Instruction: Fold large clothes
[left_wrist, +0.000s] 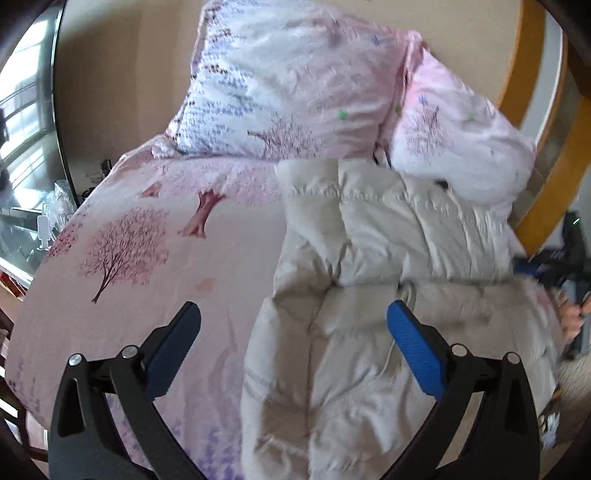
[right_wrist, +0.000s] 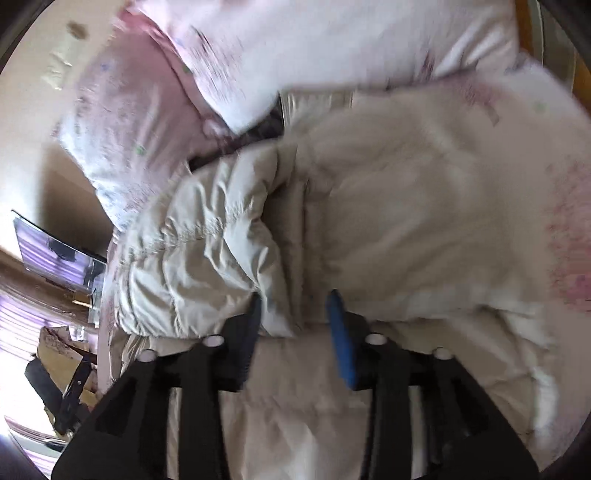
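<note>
- Jacket (left_wrist: 369, 258), a cream quilted puffer, lies spread on the bed (left_wrist: 155, 229), and we see it ahead of and beneath both pairs of jaws.
- Our left gripper (left_wrist: 293, 314) hangs over the bed with its jaws wide apart and nothing between the blue pads; the right-hand pad overlaps the jacket's near edge, while the left-hand pad sits over the pink tree-print sheet.
- Two pillows (left_wrist: 280, 85) in the same print lie beyond the jaws, against the jacket's far end.
- Our right gripper (right_wrist: 295, 306) is low over the jacket, jaws part open, with a fold of cream fabric running up between them; the view is blurred and we cannot tell whether the pads press on it.
- A bunched, puffy section of the jacket lies just left of those jaws.
- At the right of the left jaws, we glimpse a hand (left_wrist: 570, 317).
</note>
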